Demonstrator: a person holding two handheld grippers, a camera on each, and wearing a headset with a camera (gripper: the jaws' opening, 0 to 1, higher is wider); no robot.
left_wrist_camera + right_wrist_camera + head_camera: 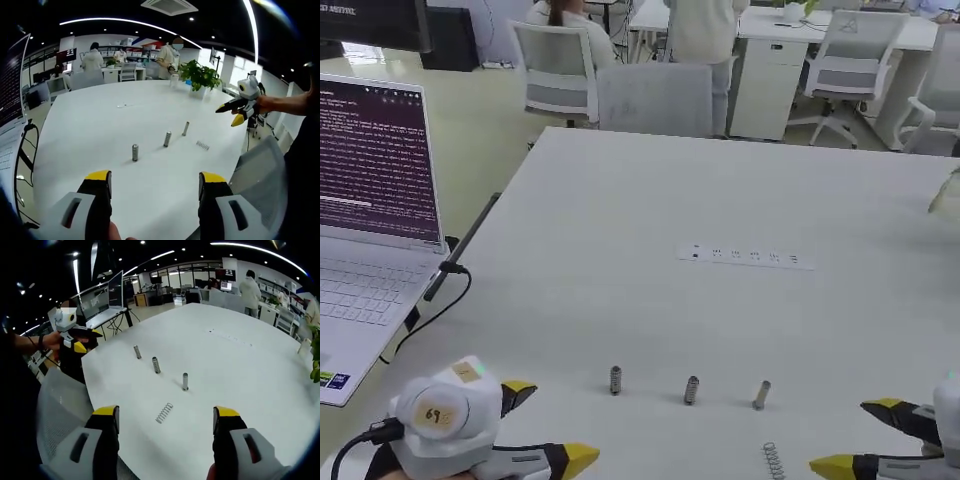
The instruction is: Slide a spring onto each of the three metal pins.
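Judging by their coils, the left pin [615,380] and middle pin [691,390] seem already sprung, so with your left tongs [555,425] and right tongs [842,436] both open and empty, grasp the loose spring [774,460] lying on the desk [720,200] near the bare right pin [761,394].

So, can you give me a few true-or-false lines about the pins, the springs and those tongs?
1. Two of the three pins already wear a spring. True: the left pin and the middle pin look coiled.
2. The right pin carries a spring too. False: it is bare.
3. A loose spring lies on the table. True.
4. The right tongs grip that spring. False: they are open and empty, apart from it.
5. The laptop is closed. False: it stands open with its screen lit.
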